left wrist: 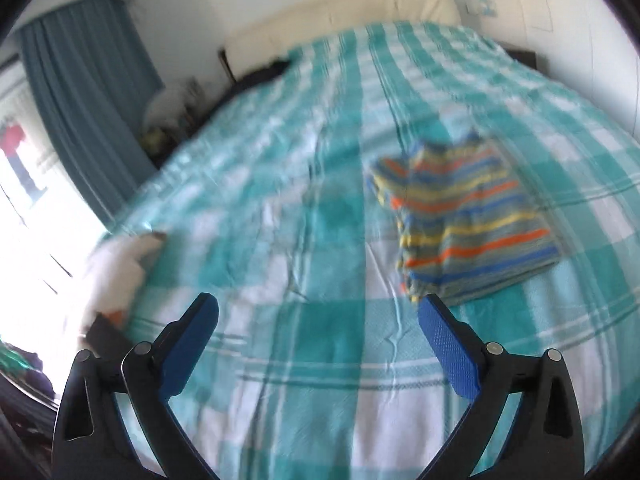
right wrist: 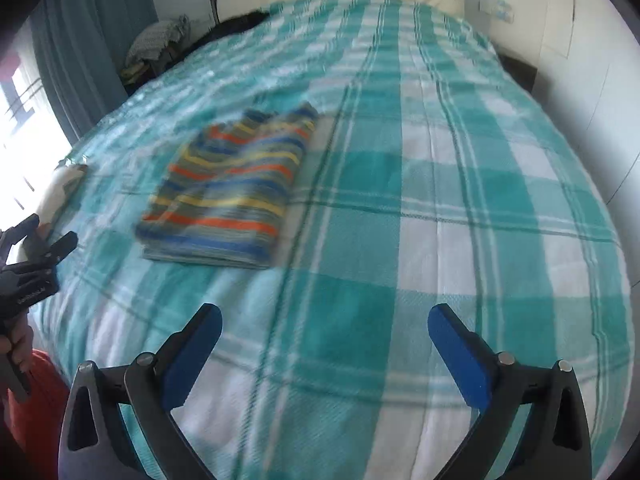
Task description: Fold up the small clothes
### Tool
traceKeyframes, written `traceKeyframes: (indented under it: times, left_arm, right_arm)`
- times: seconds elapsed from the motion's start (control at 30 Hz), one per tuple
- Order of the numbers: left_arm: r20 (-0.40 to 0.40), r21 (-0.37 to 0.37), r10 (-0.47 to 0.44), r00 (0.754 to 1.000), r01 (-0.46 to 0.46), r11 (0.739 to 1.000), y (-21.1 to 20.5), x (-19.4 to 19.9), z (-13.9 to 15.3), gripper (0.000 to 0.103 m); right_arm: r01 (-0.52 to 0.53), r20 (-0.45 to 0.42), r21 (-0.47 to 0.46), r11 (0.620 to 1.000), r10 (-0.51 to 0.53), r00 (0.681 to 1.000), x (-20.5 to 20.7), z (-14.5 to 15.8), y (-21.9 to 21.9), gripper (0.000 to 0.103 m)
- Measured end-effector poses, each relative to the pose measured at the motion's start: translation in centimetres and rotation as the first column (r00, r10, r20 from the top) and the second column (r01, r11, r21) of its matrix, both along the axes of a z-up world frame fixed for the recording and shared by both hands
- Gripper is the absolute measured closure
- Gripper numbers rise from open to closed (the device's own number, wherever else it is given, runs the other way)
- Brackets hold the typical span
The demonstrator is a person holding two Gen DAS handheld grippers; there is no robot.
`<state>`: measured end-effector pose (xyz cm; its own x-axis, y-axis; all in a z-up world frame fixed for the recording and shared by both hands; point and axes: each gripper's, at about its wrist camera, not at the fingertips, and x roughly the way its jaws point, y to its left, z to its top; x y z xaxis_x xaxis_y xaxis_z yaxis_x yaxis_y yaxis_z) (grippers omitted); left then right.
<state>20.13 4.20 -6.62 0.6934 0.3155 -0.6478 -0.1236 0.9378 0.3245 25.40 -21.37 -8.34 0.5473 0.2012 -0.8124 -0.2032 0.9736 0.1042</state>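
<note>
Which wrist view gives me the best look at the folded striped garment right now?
The right wrist view: the striped garment lies whole and unobstructed on the checked blanket, a neat folded rectangle. In the left wrist view the garment is also whole but more blurred, with its near corner right beside one fingertip of the open left gripper.
</note>
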Motion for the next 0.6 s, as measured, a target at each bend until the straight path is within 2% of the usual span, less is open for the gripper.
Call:
traceKeyframes:
  times: [0.07, 0.13, 0.27, 0.33, 0.47, 0.6]
  left_arm:
    - [0.024, -0.026, -0.008, 1.0, 0.009, 1.0, -0.3, -0.9, 1.9, 0.001]
    - [0.013, -0.081, -0.044, 0.999, 0.045, 0.996, -0.8, -2.8, 3.7, 0.001]
    - [0.01, -0.137, -0.058, 0.998, 0.059, 0.989, -1.5, -5.2, 5.4, 0.0]
    - [0.007, -0.166, -0.057, 0.998, 0.057, 0.984, -1.8, -6.3, 5.8, 0.0]
    - [0.012, -0.276, -0.05, 0.999, 0.051, 0.96, -1.6, -8.4, 6.7, 0.0]
    - [0.026, -0.296, -0.025, 0.999, 0.031, 0.955, -1.4, -9.4, 7.5, 0.0]
  right_arm:
    - [0.006, 0.05, -0.008, 1.0, -0.005, 0.999, -2.0, 2.5, 0.9, 0.001]
    - [0.004, 0.099, -0.028, 1.0, -0.001, 0.995, -4.1, 5.0, 2.1, 0.001]
    - [-0.02, 0.158, -0.069, 0.997, 0.03, 0.987, -6.9, 8.2, 4.0, 0.001]
    - [-0.026, 0.173, -0.081, 0.996, 0.04, 0.984, -8.1, 8.9, 4.3, 0.001]
    - [-0.03, 0.198, -0.091, 0.995, 0.048, 0.979, -10.3, 10.4, 5.1, 0.001]
    - [-0.027, 0.211, -0.1, 0.995, 0.048, 0.976, -11.8, 11.0, 5.5, 0.001]
